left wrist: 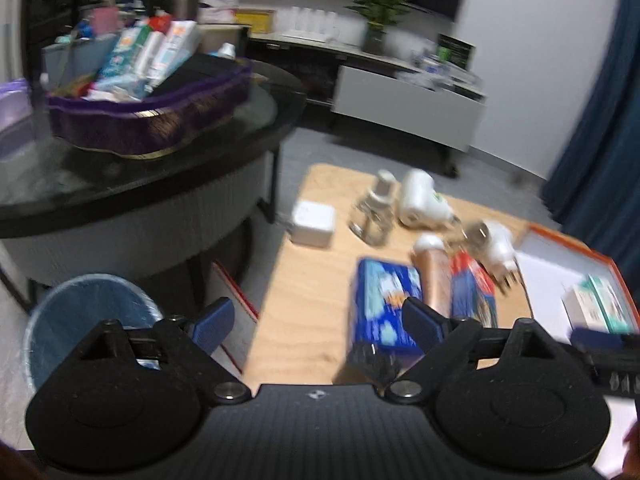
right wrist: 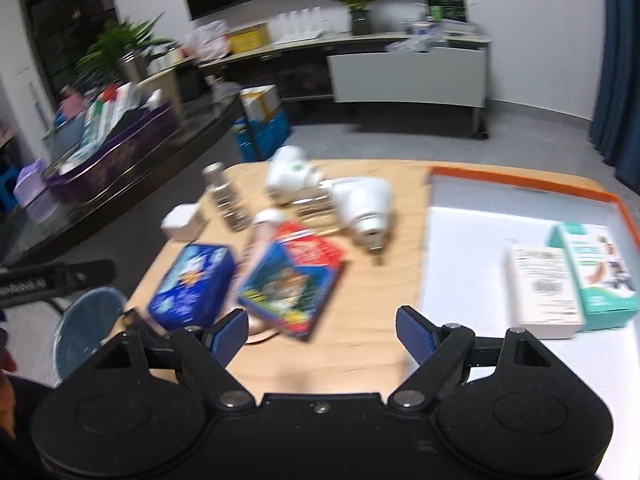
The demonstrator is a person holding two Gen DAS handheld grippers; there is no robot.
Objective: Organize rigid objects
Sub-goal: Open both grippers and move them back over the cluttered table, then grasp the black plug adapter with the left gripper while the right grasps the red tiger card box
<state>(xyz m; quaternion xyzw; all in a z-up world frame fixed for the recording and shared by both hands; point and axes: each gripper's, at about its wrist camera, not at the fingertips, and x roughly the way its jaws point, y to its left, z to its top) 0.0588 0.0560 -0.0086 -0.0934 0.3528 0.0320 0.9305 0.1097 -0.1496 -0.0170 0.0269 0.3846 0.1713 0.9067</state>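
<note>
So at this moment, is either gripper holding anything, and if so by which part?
Nothing is held. The left gripper and the right gripper both stand open above the wooden table, with nothing between their pads.

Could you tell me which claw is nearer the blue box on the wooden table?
Left claw: blue box lies just beyond its fingertip. Right claw sits farther toward the orange tray.
</note>
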